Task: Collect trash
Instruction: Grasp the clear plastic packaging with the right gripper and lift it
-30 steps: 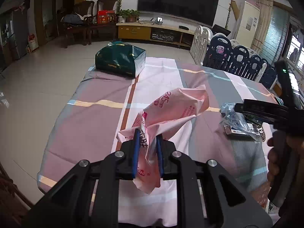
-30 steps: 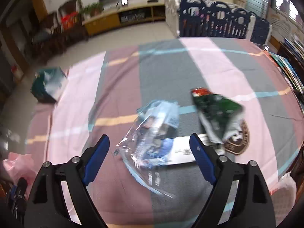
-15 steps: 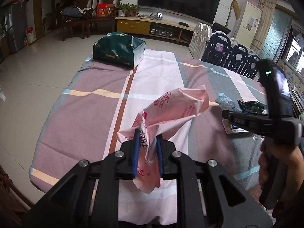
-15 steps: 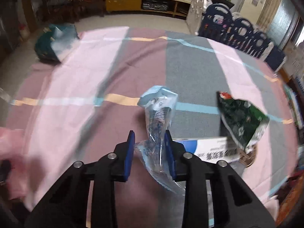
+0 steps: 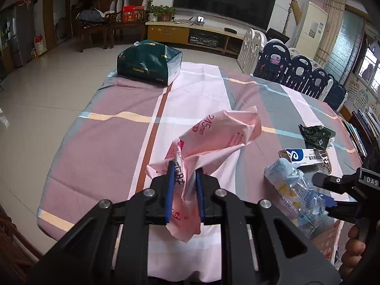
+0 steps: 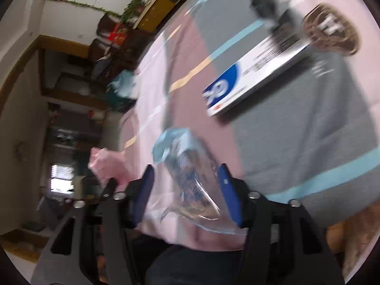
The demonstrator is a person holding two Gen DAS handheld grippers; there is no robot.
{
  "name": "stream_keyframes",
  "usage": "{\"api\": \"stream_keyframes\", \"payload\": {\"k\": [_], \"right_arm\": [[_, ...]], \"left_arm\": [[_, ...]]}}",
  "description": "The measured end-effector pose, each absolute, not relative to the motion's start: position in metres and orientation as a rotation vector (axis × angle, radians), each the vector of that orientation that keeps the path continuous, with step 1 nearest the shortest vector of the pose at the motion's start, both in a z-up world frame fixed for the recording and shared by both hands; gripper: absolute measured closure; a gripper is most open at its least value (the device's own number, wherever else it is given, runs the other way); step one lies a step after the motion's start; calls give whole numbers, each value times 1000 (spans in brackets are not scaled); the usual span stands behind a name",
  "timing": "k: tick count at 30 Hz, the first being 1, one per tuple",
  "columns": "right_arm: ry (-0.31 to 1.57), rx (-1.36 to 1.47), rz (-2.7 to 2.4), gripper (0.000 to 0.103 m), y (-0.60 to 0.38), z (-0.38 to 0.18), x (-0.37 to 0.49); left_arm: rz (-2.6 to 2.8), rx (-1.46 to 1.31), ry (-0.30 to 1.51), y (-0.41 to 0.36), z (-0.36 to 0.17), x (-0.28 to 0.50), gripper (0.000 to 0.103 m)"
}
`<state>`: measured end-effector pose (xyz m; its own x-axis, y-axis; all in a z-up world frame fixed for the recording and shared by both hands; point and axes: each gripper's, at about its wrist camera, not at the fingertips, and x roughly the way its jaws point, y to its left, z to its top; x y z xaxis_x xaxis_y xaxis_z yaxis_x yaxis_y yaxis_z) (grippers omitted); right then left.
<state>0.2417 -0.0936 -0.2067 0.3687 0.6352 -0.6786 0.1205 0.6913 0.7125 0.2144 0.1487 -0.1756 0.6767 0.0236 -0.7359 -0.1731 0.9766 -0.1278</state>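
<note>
Between the blue pads of our left gripper (image 5: pixel 184 187) we pinch a crumpled pink bag (image 5: pixel 213 140), its free end rising up and ahead of the fingertips above the striped tablecloth (image 5: pixel 114 137). Our right gripper (image 6: pixel 187 190) holds a clear plastic wrapper (image 6: pixel 190 173) between its fingers, though the blurred view leaves the pads' contact unclear. Beyond its fingertips lie a white and blue box (image 6: pixel 256 71) and a dark green packet (image 5: pixel 315 135), and far ahead of the left fingers a green bag (image 5: pixel 149 61) sits on the table's far edge.

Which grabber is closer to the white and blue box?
Right. The right gripper, holding a clear wrapper, sits just in front of the box; the left gripper is farther left, holding the pink bag.
</note>
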Motion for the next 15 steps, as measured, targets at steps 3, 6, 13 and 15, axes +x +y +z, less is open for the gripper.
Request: {"api": "stream_keyframes", "payload": {"k": [3, 6, 13, 15], "right_arm": [[1123, 644, 239, 40, -103, -198, 243], [1074, 561, 224, 40, -99, -182, 238], [1109, 156, 427, 39, -15, -178, 222], [1136, 102, 416, 39, 1, -187, 222]], "left_arm": [[114, -195, 822, 149, -176, 215, 86], [117, -195, 821, 149, -176, 215, 86], [121, -198, 818, 149, -176, 215, 86], [123, -199, 818, 150, -176, 214, 86]]}}
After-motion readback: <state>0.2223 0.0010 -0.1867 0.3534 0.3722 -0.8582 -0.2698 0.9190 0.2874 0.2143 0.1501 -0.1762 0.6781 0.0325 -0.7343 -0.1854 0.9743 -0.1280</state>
